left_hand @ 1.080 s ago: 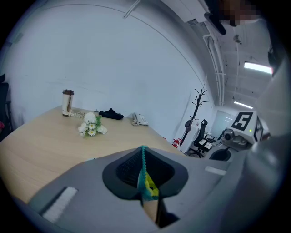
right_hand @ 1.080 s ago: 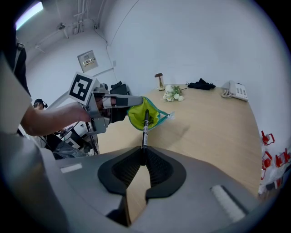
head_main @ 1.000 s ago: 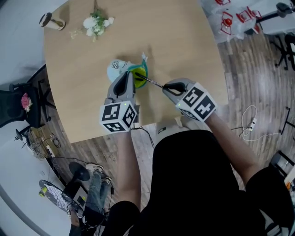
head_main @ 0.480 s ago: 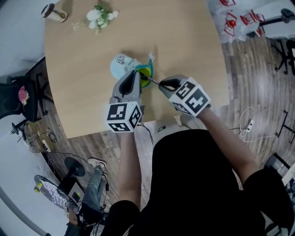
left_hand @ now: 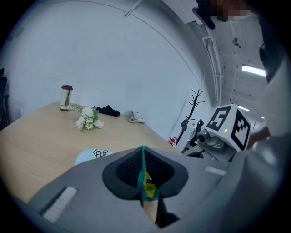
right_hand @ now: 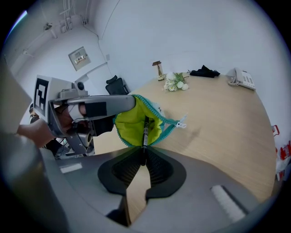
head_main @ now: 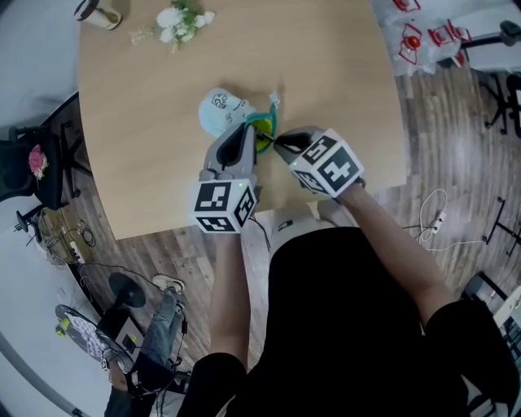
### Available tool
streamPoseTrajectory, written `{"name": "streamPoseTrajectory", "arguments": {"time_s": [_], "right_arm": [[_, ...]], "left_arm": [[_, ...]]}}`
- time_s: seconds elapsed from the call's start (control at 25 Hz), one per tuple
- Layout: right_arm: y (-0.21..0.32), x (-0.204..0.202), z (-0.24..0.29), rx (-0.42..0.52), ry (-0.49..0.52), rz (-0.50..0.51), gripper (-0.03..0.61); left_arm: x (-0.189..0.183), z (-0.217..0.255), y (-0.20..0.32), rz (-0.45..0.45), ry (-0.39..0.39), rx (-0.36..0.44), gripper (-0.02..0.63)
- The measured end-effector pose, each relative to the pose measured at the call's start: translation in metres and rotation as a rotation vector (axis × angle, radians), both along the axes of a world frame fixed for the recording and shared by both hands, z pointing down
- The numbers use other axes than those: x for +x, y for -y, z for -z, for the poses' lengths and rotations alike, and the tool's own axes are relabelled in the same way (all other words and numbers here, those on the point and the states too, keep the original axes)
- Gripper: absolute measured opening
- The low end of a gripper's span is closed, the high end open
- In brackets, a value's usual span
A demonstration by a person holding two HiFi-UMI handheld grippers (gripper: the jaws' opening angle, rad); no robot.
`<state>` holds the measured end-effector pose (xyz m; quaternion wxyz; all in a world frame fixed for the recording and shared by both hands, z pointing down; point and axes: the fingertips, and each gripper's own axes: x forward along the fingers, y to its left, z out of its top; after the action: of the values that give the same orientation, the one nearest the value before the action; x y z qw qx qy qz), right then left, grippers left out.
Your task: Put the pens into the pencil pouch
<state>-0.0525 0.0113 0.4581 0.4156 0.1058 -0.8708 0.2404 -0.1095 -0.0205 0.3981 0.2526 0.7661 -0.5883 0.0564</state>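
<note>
A pale wooden table stands on a plank floor by a white wall. At its far end are a small bunch of white flowers, a cup cut off by the top edge of the head view, a telephone and a crumpled black cloth. From above, both grippers crowd over the mouth of the pencil pouch. Only its light blue body and a sliver of teal zipper and yellow-green lining show there, and the pen is no more than a short dark line. The pouch lies near the table's middle, its mouth towards the person. The left gripper is clenched on the pouch's upper zipper edge, its jaws nearly together with the teal tape and a fold of lining pinched between them, holding the mouth lifted open. The pouch's blue body peeps out behind the jaw. The right gripper is clamped tight on the pen. The pen's near end is buried between the pads, and its forward part reaches into the open mouth against the yellow-green lining. Whether its tip touches the lining cannot be made out.
</note>
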Motion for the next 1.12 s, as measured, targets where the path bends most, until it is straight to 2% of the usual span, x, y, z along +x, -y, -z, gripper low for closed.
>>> {"name": "streamPoseTrajectory", "arguments": {"time_s": [0.48,1.12], "right_arm": [[0.012,-0.018,-0.005,0.022,-0.005,-0.036,0.046],[0.016,-0.035,0.001,0.078,0.017,-0.035,0.047]], "left_arm": [[0.001,-0.002,-0.002,-0.020,-0.014,-0.003,0.015],[0.000,0.001,-0.006,-0.019,-0.024,0.004,0.015]]}}
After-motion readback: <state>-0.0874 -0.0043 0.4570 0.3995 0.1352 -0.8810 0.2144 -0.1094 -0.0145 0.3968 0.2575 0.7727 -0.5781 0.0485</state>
